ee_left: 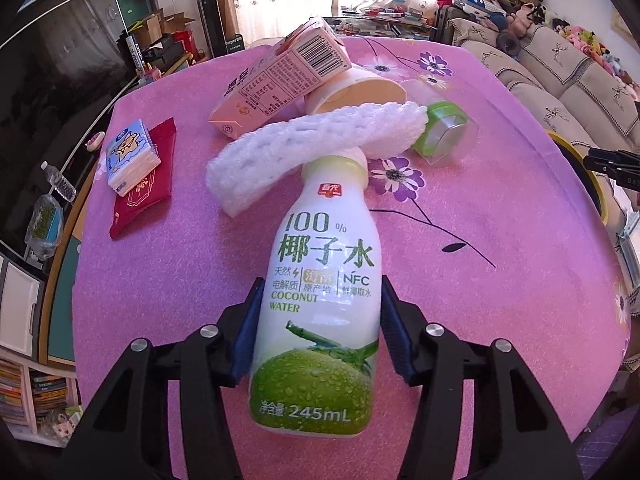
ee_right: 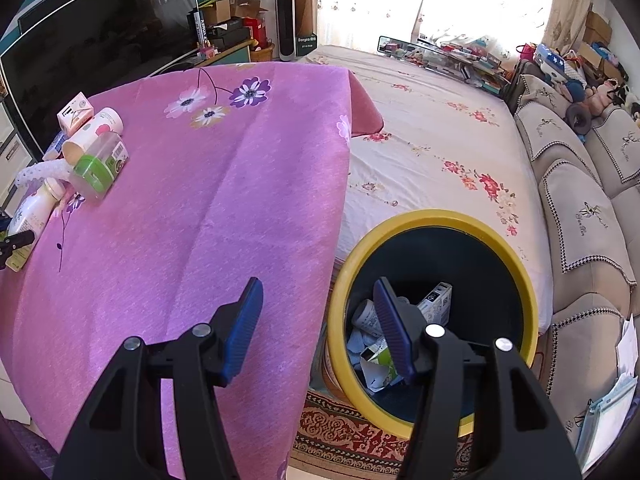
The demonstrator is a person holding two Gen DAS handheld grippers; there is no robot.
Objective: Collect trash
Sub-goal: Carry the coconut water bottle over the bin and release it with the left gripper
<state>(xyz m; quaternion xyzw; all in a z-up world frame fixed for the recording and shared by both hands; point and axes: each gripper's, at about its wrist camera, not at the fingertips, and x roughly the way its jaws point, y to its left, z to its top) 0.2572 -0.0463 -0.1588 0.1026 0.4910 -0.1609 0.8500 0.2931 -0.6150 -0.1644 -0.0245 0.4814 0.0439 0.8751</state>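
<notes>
Some trash already lies in the yellow-rimmed round bin [ee_right: 516,264]. The left gripper [ee_left: 318,320] has its fingers [ee_left: 247,332] closed on the white plastic coconut-water bottle [ee_left: 320,280]; the right gripper [ee_right: 318,324] hangs half open, empty. On the pink worktop [ee_left: 500,280], from the bottle's 11 to 1 o'clock, a pink carton [ee_left: 280,80], paper cup [ee_left: 360,88], white foam net [ee_left: 304,144] and green-lidded jar [ee_left: 444,132] remain.

Coconut water bottle [ee_left: 316,312]: "100%", "椰子水", "COCONUT WATER", "NFC", "245mL"; small red brand mark near the neck, unreadable. Pink carton [ee_left: 280,80]: barcode and a printed table, too small to read. Tower fan [ee_right: 285,16]: base label, blurred. Red packet [ee_left: 140,188]: gold print, illegible.

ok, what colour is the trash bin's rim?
Yellow, around a dark interior; the bin's rim shows best in the right wrist view.
</notes>
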